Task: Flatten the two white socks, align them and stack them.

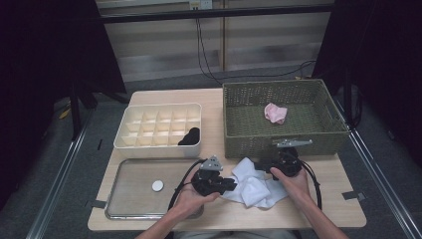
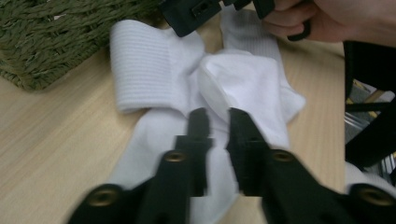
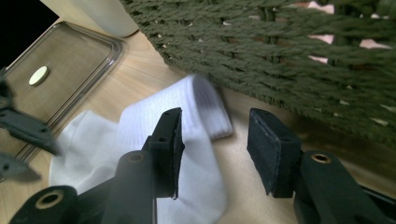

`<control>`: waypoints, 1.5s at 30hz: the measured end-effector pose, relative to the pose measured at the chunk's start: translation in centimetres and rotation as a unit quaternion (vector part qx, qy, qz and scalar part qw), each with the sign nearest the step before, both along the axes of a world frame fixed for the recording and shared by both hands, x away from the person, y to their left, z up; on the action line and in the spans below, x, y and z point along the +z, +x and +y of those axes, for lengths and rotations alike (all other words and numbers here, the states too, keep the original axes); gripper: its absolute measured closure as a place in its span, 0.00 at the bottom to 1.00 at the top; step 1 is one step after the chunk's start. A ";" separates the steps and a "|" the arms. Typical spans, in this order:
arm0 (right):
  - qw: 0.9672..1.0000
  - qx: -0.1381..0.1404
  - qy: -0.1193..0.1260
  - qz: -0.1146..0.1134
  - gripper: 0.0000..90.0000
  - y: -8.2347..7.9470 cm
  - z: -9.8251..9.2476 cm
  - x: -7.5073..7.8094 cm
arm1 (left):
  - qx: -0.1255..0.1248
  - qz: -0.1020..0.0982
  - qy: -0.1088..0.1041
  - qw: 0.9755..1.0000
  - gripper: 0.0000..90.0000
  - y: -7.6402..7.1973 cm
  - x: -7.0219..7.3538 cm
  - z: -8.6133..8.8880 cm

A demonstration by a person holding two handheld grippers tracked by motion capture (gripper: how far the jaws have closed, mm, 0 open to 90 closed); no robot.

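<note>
Both claws are working over the crumpled white cotton socks (image 1: 254,186) lying on the pale wooden table (image 1: 328,199) just in front of the olive woven basket (image 1: 249,144). In the high view the left gripper (image 1: 226,185) is sitting at the socks' left edge and the right gripper (image 1: 266,167) at their upper edge, close to the basket wall. That view is too small to show how the jaws are standing.

From the left gripper view, its two black jaws are standing slightly apart above the white fabric, with a narrow gap between them; blur makes it hard to say, but the pads seem not to be pinching the cloth. Farther off, the right gripper is hovering over a ribbed cuff (image 2: 140,70).

Along the right gripper view the jaws are standing plainly apart, one over a sock's ribbed cuff and the other over bare wood, holding nothing. Behind them a clear plastic tray (image 3: 100,60) with a small white disc (image 3: 38,75) is showing.

Only from above are the cream compartment box (image 1: 159,149), holding a rolled black sock (image 1: 190,137), and a pink cloth bundle (image 1: 275,113) inside the basket appearing clearly.
</note>
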State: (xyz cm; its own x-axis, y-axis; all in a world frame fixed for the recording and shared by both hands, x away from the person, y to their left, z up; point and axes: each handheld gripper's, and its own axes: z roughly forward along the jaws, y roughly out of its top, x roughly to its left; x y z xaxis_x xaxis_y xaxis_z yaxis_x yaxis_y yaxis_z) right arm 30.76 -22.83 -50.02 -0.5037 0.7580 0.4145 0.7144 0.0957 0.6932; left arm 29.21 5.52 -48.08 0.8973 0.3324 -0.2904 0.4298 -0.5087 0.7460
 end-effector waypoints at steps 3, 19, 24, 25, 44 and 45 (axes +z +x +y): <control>1.000 0.003 -0.001 0.001 0.61 0.5 0.2 -0.2 | 0.003 0.010 -0.015 1.000 0.70 0.5 -0.1 -0.9; 0.999 0.029 0.021 -0.004 1.00 0.1 0.4 0.3 | -0.011 -0.001 0.012 1.000 0.99 -0.1 -0.6 -2.0; 0.999 0.015 0.032 -0.017 1.00 -0.5 -0.3 1.2 | -0.007 -0.020 -0.010 1.000 0.99 -0.5 1.1 -0.1; 0.999 0.013 0.037 -0.019 1.00 -0.7 -0.5 1.5 | -0.007 -0.023 -0.012 1.000 0.99 -0.6 1.4 0.3; 0.995 -0.036 0.056 -0.068 1.00 -4.6 -3.9 4.4 | 0.032 -0.065 -0.034 0.997 0.99 0.3 3.1 5.6; 0.995 -0.039 0.055 -0.069 1.00 -4.8 -4.1 4.6 | 0.032 -0.067 -0.032 0.997 0.99 0.4 3.0 5.3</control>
